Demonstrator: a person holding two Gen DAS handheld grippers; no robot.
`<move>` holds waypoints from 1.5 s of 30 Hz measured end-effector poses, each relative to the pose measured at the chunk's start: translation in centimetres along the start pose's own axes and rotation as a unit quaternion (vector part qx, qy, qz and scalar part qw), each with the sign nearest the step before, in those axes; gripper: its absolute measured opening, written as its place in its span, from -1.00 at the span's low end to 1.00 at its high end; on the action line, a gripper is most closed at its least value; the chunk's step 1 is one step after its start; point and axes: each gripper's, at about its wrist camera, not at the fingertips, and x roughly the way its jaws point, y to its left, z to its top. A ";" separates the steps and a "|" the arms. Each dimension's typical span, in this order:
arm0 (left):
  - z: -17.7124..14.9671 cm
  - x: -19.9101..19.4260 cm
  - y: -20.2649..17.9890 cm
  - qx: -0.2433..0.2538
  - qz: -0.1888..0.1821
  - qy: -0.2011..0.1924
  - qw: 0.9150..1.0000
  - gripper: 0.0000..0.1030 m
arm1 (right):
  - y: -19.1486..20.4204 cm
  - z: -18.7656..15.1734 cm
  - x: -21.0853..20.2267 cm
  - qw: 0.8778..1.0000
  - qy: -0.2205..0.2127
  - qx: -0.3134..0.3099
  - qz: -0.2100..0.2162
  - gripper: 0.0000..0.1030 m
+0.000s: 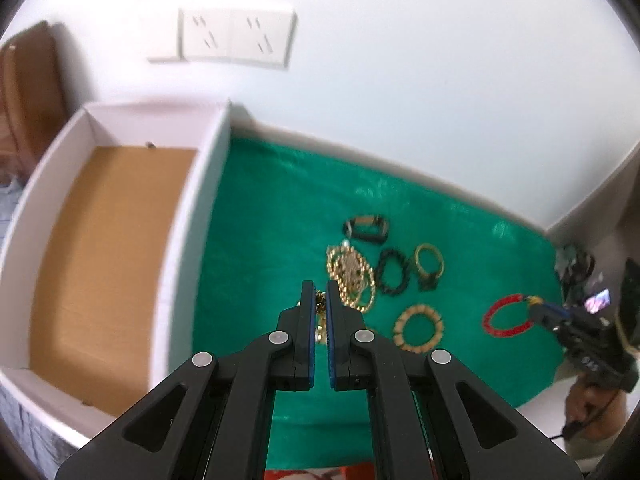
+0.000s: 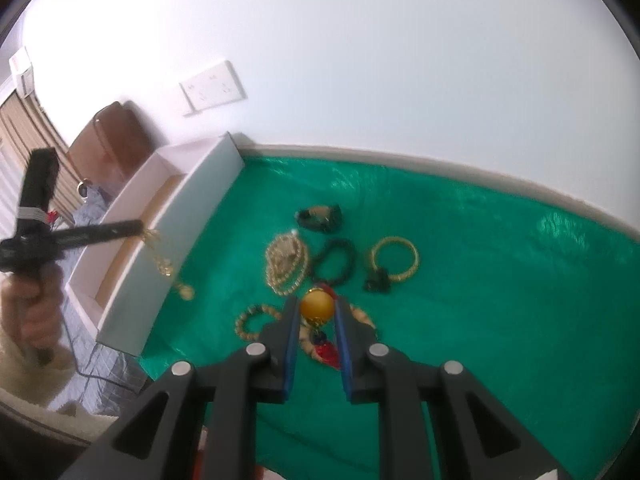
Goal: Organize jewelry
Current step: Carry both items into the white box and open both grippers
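Observation:
My left gripper [image 1: 319,285] is shut on a gold chain necklace [image 1: 320,304]; in the right wrist view the gripper [image 2: 138,227] holds the chain [image 2: 166,266] dangling beside the white box [image 2: 160,248]. My right gripper [image 2: 317,305] is shut on a red bead bracelet by its yellow ball [image 2: 317,305]; in the left wrist view the gripper [image 1: 536,304] holds the red bracelet [image 1: 506,316] over the green cloth [image 1: 280,208]. The box [image 1: 120,240] has a brown bottom.
On the cloth lie a gold chain pile [image 1: 352,272], a black bead bracelet [image 1: 394,272], a gold bangle [image 1: 430,264], a black-and-tan bracelet [image 1: 366,229] and a wooden bead bracelet [image 1: 418,328]. A white wall with sockets [image 1: 236,38] stands behind.

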 end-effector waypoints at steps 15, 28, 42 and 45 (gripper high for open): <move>1.8 -13.1 9.3 -0.078 0.102 -0.077 0.989 -0.96 | 14.5 8.4 1.3 0.972 -0.023 -0.185 0.142 -0.66; -2.7 -7.1 20.9 -0.165 0.156 -0.013 0.974 -0.96 | 32.5 11.5 15.0 0.925 0.075 -0.268 0.260 -0.66; -7.8 1.8 22.4 -0.179 0.190 0.061 0.963 -0.85 | 33.4 10.2 26.4 0.940 0.155 -0.202 0.228 -0.09; -9.0 2.5 21.2 -0.175 0.190 0.064 0.964 -0.21 | 32.4 10.6 25.6 0.945 0.143 -0.196 0.221 -0.09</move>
